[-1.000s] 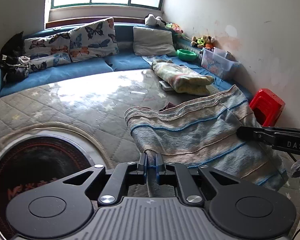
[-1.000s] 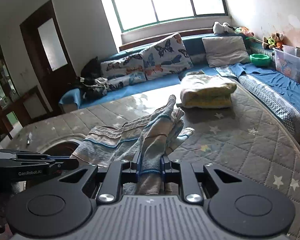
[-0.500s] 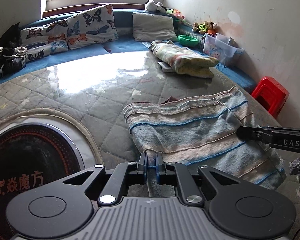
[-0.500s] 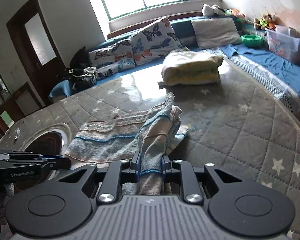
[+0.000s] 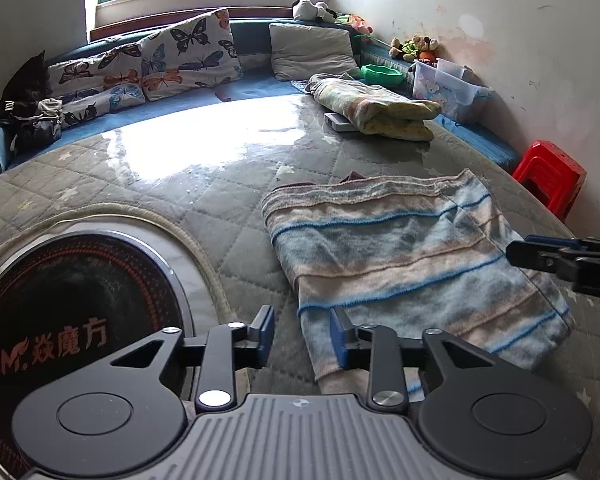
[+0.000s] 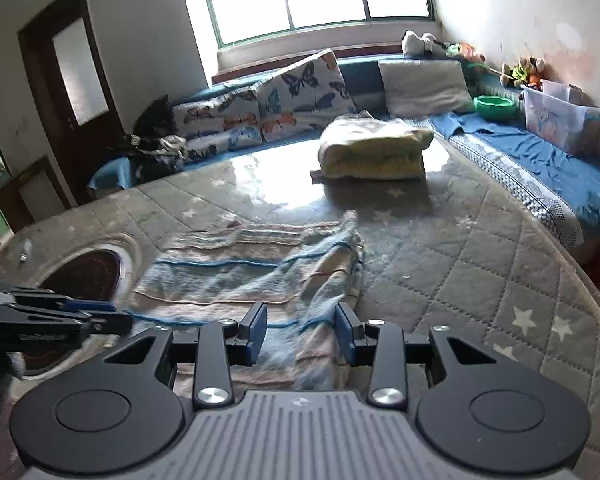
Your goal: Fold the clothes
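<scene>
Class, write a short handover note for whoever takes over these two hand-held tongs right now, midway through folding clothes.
Left tongs: open, holding nothing, at the near left corner of the striped garment.
Right tongs: open, holding nothing, over the garment's near edge.
The striped garment lies folded over on the quilted mat, right side slightly rumpled.
Done: one fold laid down, both corners let go.
Left: likely smooth it, fold again; the pale folded blanket behind is untouched.

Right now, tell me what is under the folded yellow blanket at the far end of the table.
A flat grey-white object pokes out from under the folded yellow blanket, resting on the quilted table cover. Most of it is covered, so what it is cannot be told.
</scene>
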A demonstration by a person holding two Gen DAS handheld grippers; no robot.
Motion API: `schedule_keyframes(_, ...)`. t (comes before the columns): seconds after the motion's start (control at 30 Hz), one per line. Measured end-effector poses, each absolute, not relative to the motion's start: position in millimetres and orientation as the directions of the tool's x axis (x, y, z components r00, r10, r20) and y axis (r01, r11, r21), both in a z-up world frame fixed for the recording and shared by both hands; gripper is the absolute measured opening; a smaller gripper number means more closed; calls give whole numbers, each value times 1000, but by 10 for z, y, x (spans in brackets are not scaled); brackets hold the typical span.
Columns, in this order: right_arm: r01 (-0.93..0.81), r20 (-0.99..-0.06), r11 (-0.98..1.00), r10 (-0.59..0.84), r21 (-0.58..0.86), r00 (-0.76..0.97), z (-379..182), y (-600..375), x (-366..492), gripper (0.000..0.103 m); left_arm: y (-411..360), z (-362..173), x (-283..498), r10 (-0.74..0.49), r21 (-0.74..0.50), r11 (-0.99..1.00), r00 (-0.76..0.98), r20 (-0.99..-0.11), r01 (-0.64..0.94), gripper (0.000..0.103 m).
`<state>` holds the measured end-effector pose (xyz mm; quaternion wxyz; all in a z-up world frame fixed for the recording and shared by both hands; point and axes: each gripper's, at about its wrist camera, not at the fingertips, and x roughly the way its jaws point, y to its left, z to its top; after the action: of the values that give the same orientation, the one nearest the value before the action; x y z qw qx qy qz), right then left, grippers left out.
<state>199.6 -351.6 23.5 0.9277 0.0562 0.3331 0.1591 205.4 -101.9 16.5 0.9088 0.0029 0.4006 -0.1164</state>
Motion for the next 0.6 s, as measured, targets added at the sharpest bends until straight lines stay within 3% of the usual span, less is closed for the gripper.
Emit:
schedule_keyframes(0.2,-295,-560,926,376,234,738,294,-3521,1659,37,-994,163,1839,-200,-70,973,660,-725,218,45)
schedule_keyframes(0.43,-258,-614,929,369,265,698,95,-3573,1534,38,-910,141,1608,-202,-84,975,652,-731,208,56)
schedule_keyframes(0.5,-261,-602,925,377,274,704,128,-3574,1477,54,-873,132,1538,-204,-91,975,650,-732,202,60)
schedule_keyframes(0.6,-280,-582,921,388,271,715,183,-3531,1372,61,-823,127,1432,-200,-98,977,650,-733,190,69)
